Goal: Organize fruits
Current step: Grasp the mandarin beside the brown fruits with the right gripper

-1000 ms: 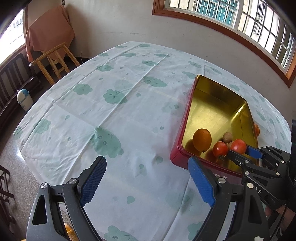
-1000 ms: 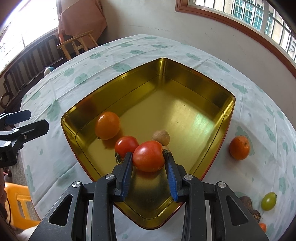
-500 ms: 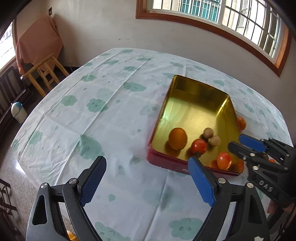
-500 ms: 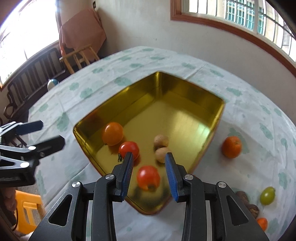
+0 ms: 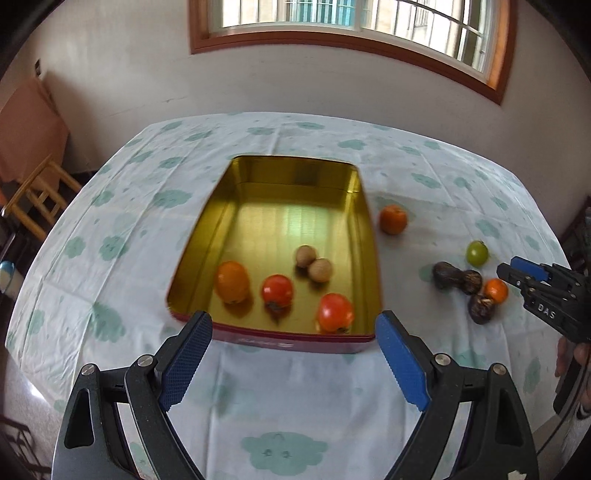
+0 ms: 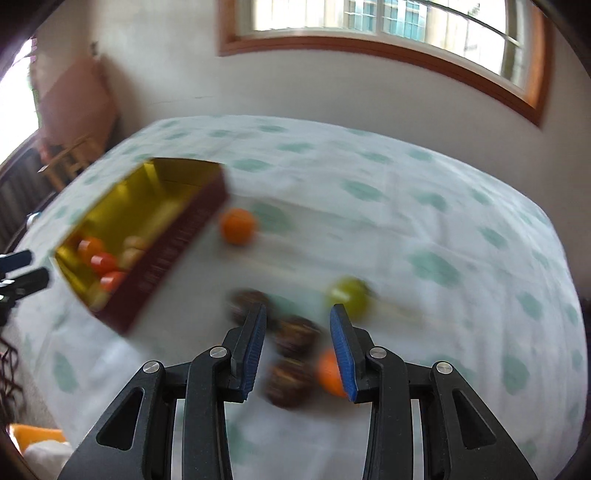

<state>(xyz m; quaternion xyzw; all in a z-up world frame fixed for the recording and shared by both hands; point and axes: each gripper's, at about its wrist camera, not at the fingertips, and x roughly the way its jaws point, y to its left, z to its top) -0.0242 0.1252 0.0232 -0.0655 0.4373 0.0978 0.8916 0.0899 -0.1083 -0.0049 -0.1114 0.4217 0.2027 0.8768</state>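
Round table under a white cloth printed with green clouds, set against a pale wall below a wood-framed window. At the middle of the cloth, a gold-lined tin with red outer walls. Inside the tin, toward its near end: an orange, two red tomatoes, and two small brown fruits touching each other. Just right of the tin, outside its wall, a mandarin. Farther right of the tin, a green fruit, a cluster of three dark wrinkled fruits, and a small orange fruit touching that cluster. Left gripper spread wide and holding nothing, poised just short of the tin's near wall. Right gripper parted as well, gripping nothing, hanging right of the tin over the dark cluster, with the small orange fruit beside its right pad; heavily blurred in the right wrist view.
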